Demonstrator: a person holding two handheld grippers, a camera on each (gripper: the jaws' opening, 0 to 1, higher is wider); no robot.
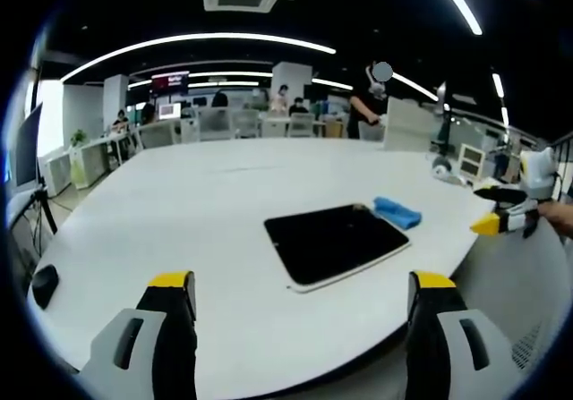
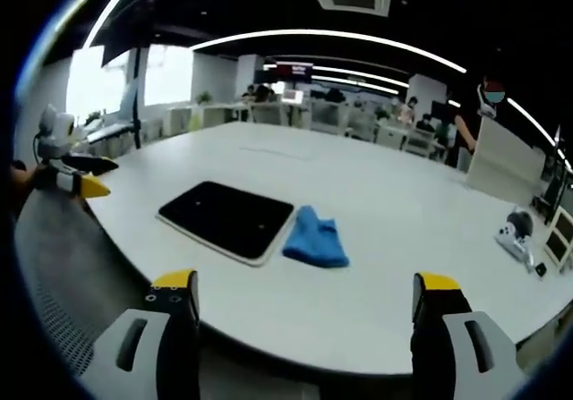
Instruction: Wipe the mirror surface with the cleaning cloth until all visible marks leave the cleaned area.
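Blue cloth [image 2: 315, 237] touches mirror [image 2: 226, 218] — white table [image 2: 394, 275] around.

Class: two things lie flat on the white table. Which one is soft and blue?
The cleaning cloth, crumpled and blue, lying beside the mirror, which is a flat dark rectangle with a pale rim.

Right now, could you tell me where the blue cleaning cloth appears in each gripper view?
Left gripper view: cleaning cloth lies right of centre, at the mirror's far right corner.
Right gripper view: the cloth lies near centre, just right of the mirror.
Shared landmark: the dark mirror on the white table.
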